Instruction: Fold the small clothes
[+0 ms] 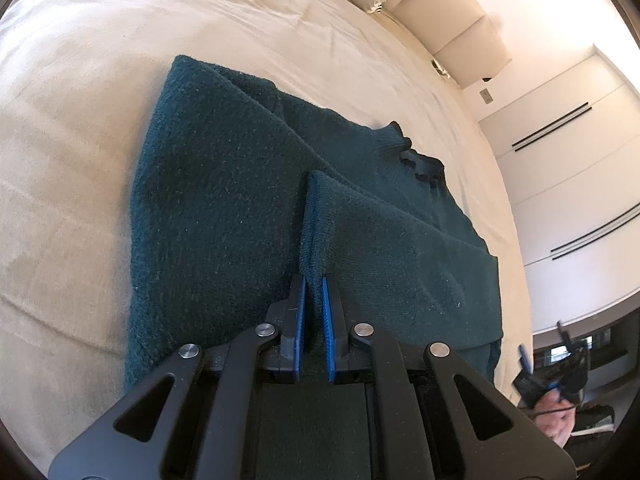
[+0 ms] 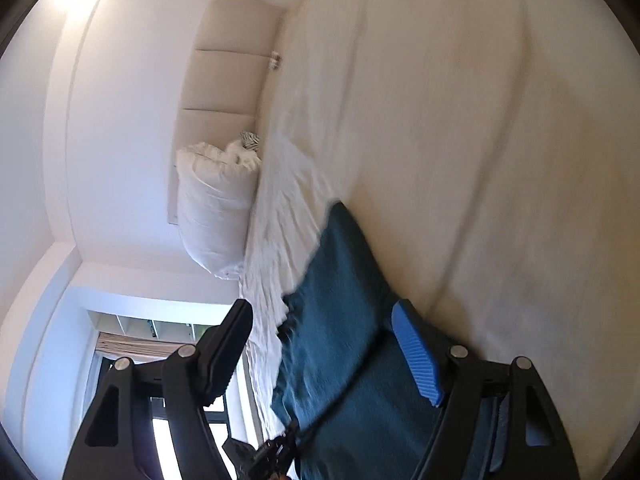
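Fuzzy teal knit sweater (image 1: pixel 224 200), left gripper (image 1: pixel 314 280) pinching fold, right gripper (image 2: pixel 324 332) spread, cream bed (image 1: pixel 80 100)

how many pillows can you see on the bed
1: a white pillow propped against the headboard at the bed's head. Others may be out of view.
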